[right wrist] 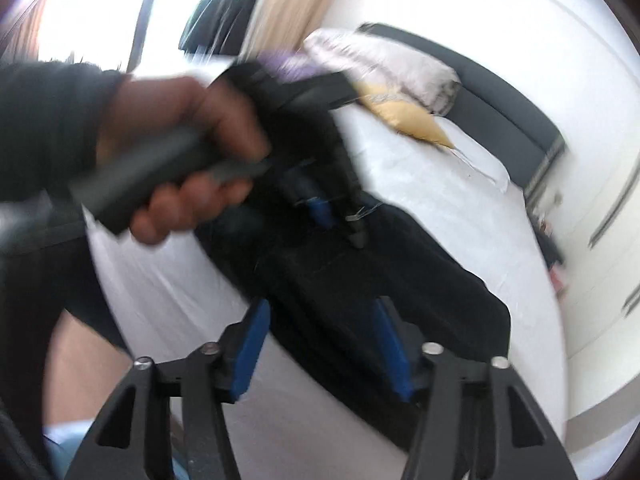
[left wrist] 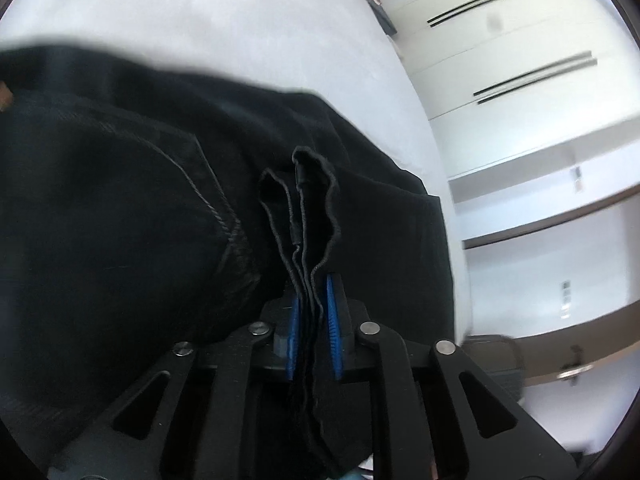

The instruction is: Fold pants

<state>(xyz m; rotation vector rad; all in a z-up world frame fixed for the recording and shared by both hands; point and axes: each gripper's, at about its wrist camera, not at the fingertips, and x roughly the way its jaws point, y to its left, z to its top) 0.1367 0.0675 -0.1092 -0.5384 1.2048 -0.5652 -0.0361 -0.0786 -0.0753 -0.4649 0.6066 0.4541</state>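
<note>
Black pants (left wrist: 120,208) lie on a white bed sheet (left wrist: 200,12). My left gripper (left wrist: 314,292) is shut on the bunched hems of the pant legs (left wrist: 308,208), which stick up between its blue pads. In the right wrist view the pants (right wrist: 360,280) stretch across the sheet (right wrist: 460,208). My right gripper (right wrist: 320,320) is open and empty just above the pants. The left gripper (right wrist: 324,208) also shows there, held by a hand (right wrist: 180,152), clamped on the pants.
White wardrobe doors (left wrist: 520,80) with dark handles stand past the bed. A yellow pillow (right wrist: 408,120) and a pale pillow (right wrist: 380,64) lie at the head of the bed by a dark headboard (right wrist: 512,108). The person's leg (right wrist: 80,368) is at lower left.
</note>
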